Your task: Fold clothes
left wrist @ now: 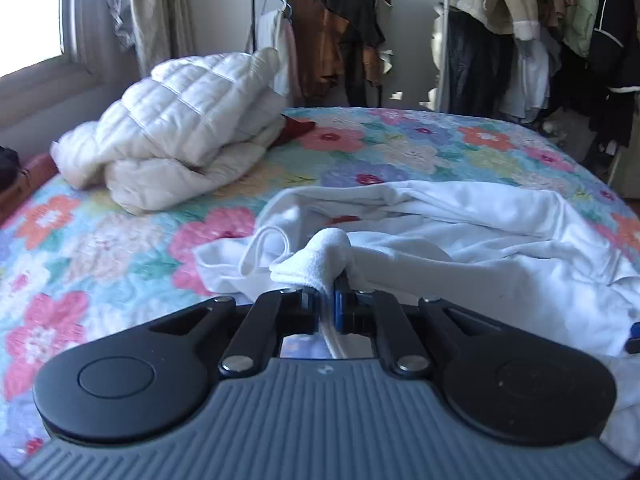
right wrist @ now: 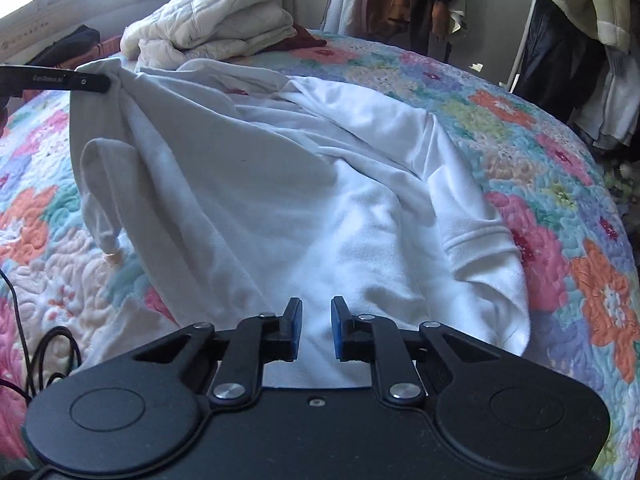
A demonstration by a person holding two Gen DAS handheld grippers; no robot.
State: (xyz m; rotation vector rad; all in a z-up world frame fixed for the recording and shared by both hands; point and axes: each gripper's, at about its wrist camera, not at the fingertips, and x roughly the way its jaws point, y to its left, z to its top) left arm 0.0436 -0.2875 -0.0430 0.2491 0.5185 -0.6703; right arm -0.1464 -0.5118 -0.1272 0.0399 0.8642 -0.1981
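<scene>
Bedroom, sunlit; white garment lies crumpled across floral quilt on the bed. Left tongs clamped on a bunched fold of it, lifting that corner off the quilt. Right tongs parted, gripping nothing, hovering over the near part of the garment. Folded white puffer jacket sits farther back near window. Clothes racks behind bed.
</scene>
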